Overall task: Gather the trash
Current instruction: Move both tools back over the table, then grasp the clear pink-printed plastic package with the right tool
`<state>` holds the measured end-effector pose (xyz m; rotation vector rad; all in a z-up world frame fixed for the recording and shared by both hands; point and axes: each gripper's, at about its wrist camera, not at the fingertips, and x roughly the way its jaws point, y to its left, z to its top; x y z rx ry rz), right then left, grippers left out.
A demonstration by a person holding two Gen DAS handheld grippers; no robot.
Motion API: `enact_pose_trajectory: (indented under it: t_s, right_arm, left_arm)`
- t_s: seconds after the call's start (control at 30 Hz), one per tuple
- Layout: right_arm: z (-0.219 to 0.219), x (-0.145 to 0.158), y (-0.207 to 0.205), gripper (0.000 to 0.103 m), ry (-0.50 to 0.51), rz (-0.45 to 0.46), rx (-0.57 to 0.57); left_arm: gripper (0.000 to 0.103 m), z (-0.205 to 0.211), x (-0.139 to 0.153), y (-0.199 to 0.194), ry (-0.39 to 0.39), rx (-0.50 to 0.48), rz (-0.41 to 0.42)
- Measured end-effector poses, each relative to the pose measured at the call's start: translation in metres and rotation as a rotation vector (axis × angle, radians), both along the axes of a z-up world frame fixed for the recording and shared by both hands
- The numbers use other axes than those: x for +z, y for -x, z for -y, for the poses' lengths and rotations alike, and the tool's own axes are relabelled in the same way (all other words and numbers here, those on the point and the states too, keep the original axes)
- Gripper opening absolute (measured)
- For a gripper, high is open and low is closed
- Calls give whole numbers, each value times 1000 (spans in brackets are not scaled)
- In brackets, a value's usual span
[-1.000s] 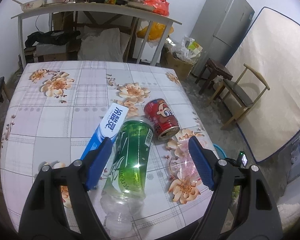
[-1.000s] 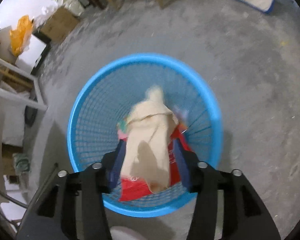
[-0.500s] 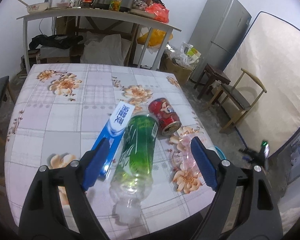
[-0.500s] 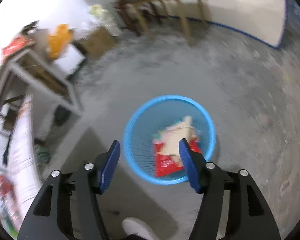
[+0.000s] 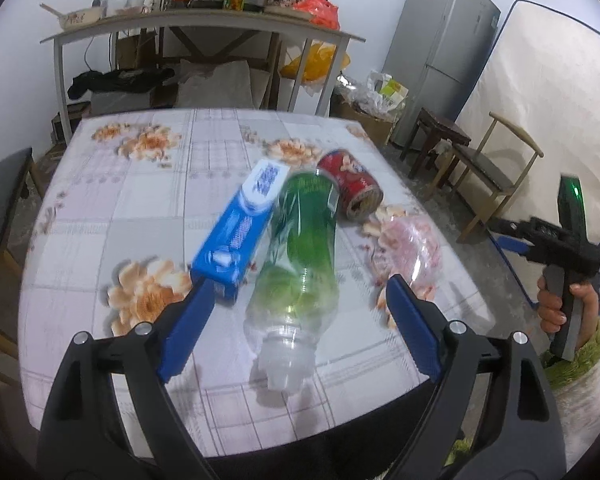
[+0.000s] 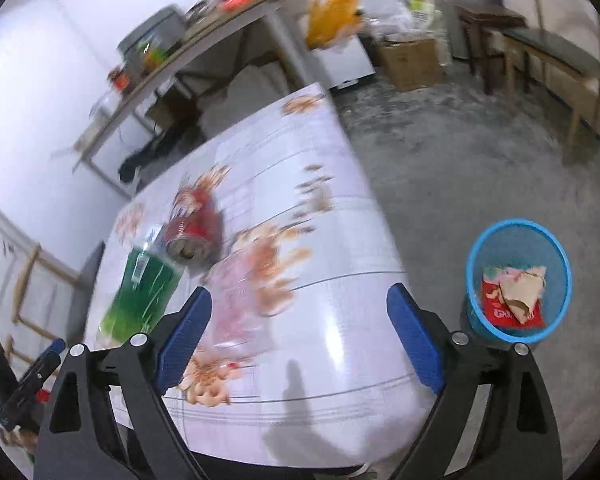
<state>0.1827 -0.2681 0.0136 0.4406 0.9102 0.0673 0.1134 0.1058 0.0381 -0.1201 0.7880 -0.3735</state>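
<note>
Now your left gripper [image 5: 296, 300] is opening around the green clear-plastic bottle [image 5: 300, 240] lying on the floral bench [image 5: 100, 208], pads clear. Your right gripper [image 6: 300, 336], also opening, holds nothing above that bench; beside it stands the blue mesh bin [image 6: 518, 280].

Grey refrigerator [image 5: 440, 56] against the far wall, upright mattress [image 5: 540, 92] beside it, wooden chair [image 5: 492, 172] in front, cluttered long side table [image 5: 204, 24], orange plastic bag [image 5: 316, 62] beneath, cardboard box [image 6: 410, 62] on concrete floor [image 6: 460, 168]

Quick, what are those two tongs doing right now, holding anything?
Left tongs: opening wider, empty, with the green bottle lying between the fingers.
Right tongs: opening, empty, above the table.
</note>
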Motion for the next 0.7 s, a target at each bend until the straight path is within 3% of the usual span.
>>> enact_pose_trajectory:
  t_s: [0.17, 0.4, 0.43, 0.53, 0.6, 0.7]
  right_arm:
    - [-29, -9, -17, 87, 7, -52, 34]
    - [-72, -15, -33, 87, 136, -80, 61]
    - [-77, -16, -37, 87, 144, -84, 66]
    - [-77, -19, -44, 87, 113, -79, 43]
    - [-69, -23, -49, 86, 78, -82, 2]
    - [-60, -31, -56, 67, 41, -99, -39]
  left_arm:
    - [83, -2, -22, 5, 48, -27, -58]
    - [83, -10, -43, 12, 85, -41, -92]
    - [83, -11, -43, 14, 80, -31, -80]
    - [83, -5, -30, 39, -43, -40, 128]
    - [83, 2, -26, 49, -83, -74, 194]
    - [83, 10, -22, 60, -41, -137, 216]
